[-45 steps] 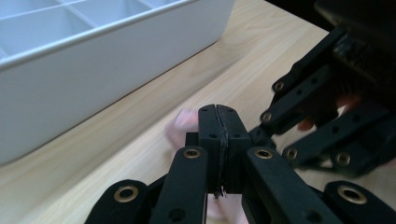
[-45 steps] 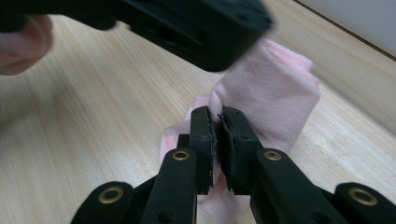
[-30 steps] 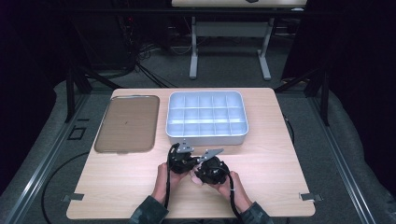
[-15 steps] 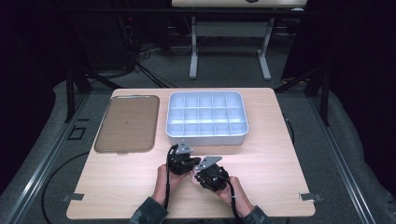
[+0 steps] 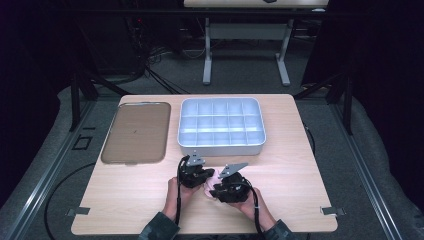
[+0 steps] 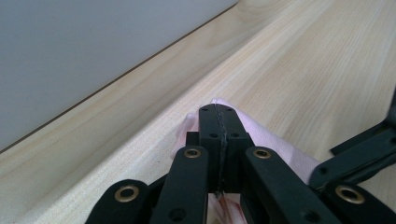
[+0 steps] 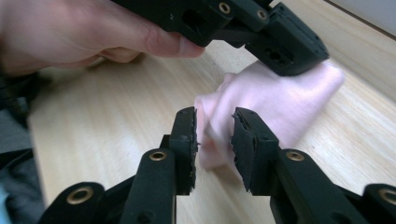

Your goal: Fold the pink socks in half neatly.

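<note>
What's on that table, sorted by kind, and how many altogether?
Pink cloth: 1
Grey divided tray: 1
Brown flat tray: 1
Handheld grippers: 2, the left gripper and the right gripper
Total: 5

black gripper (image 7: 214, 135) with brass-ringed screws; grey-green sleeves (image 5: 159, 229).

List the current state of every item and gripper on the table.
pink cloth: crumpled on the table, pinched at one end.
left gripper: shut on the pink cloth.
right gripper: jaws have just been opening, cloth edge between them, not pressed.
compartment tray: upright, compartments look empty.
brown flat tray: lying flat, bare.
</note>
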Motion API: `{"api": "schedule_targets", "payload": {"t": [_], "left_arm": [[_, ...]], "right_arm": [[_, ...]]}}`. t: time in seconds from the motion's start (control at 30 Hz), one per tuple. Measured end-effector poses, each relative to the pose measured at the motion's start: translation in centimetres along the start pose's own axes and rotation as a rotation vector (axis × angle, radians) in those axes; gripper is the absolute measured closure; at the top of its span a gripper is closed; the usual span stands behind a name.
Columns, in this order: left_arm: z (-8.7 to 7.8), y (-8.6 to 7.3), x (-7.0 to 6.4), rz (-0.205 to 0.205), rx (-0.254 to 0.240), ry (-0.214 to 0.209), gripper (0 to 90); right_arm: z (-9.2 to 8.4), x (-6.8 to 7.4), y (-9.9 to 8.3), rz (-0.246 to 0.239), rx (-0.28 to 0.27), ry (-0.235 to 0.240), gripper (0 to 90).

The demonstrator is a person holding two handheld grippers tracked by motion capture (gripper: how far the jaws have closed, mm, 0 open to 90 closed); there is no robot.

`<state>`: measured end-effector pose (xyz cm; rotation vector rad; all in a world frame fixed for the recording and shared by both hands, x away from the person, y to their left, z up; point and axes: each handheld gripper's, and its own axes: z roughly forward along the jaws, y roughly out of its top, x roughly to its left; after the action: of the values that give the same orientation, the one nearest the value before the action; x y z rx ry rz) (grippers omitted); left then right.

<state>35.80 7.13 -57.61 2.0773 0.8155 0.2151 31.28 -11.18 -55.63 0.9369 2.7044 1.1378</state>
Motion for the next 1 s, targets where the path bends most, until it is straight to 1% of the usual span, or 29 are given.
{"api": "schedule_targets", "payload": {"t": [0.07, 0.1, 0.13, 0.17, 0.23, 0.3, 0.33, 0.4, 0.47, 0.53, 0.6, 0.63, 0.73, 0.83, 0.87, 1.0], "left_arm": [[0.0, 0.0, 0.1, 0.002, -0.003, -0.007, 90.0], [0.0, 0.0, 0.0, 0.001, -0.002, -0.006, 90.0], [0.0, 0.0, 0.0, 0.001, -0.002, -0.006, 90.0], [0.0, 0.0, 0.0, 0.001, -0.001, 0.002, 90.0], [0.0, -0.1, 0.0, 0.002, -0.003, -0.004, 90.0], [0.0, -0.1, 0.0, 0.002, -0.004, -0.003, 90.0], [0.0, -0.1, 0.0, 0.002, -0.003, -0.002, 90.0], [0.0, 0.0, -0.1, -0.001, -0.004, 0.001, 90.0], [0.0, -0.1, -0.1, 0.003, -0.005, 0.002, 90.0], [0.0, -0.1, -0.1, 0.001, -0.008, 0.004, 90.0], [0.0, -0.2, -0.1, 0.006, -0.012, 0.006, 90.0], [0.0, -0.2, -0.1, -0.001, -0.016, 0.003, 90.0], [-0.1, -0.3, -0.1, 0.001, -0.017, 0.002, 90.0], [0.0, -0.3, -0.1, -0.002, -0.019, 0.002, 90.0], [0.0, -0.3, -0.1, -0.003, -0.018, 0.003, 90.0], [0.0, -0.3, -0.1, -0.004, -0.018, 0.002, 90.0]], "right_arm": [[-0.9, -0.7, -0.1, 0.019, -0.024, 0.034, 69.3], [-1.3, -1.0, -0.1, 0.035, -0.03, 0.04, 69.0], [-1.9, -1.7, -0.1, 0.067, -0.043, 0.031, 68.8], [-2.1, -2.1, -0.1, 0.09, -0.045, 0.027, 67.3], [-2.3, -3.3, 0.2, 0.155, -0.037, 0.011, 64.7], [-1.8, -3.8, 0.5, 0.194, -0.024, 0.02, 61.7], [-1.4, -4.0, 0.7, 0.209, -0.007, 0.018, 59.6], [-0.6, -4.1, 1.0, 0.229, 0.016, 0.011, 56.0], [0.4, -4.2, 1.3, 0.248, 0.042, 0.013, 53.4], [1.1, -4.3, 1.4, 0.273, 0.057, -0.001, 51.2], [1.3, -4.3, 1.5, 0.28, 0.067, -0.005, 50.2], [1.4, -4.3, 1.5, 0.282, 0.064, -0.01, 49.8], [1.7, -4.3, 1.5, 0.286, 0.081, -0.021, 46.6], [1.7, -4.2, 1.7, 0.283, 0.098, -0.024, 46.7], [1.7, -4.2, 1.8, 0.271, 0.118, -0.027, 47.0], [2.0, -4.2, 2.5, 0.258, 0.164, -0.022, 49.9]]}}
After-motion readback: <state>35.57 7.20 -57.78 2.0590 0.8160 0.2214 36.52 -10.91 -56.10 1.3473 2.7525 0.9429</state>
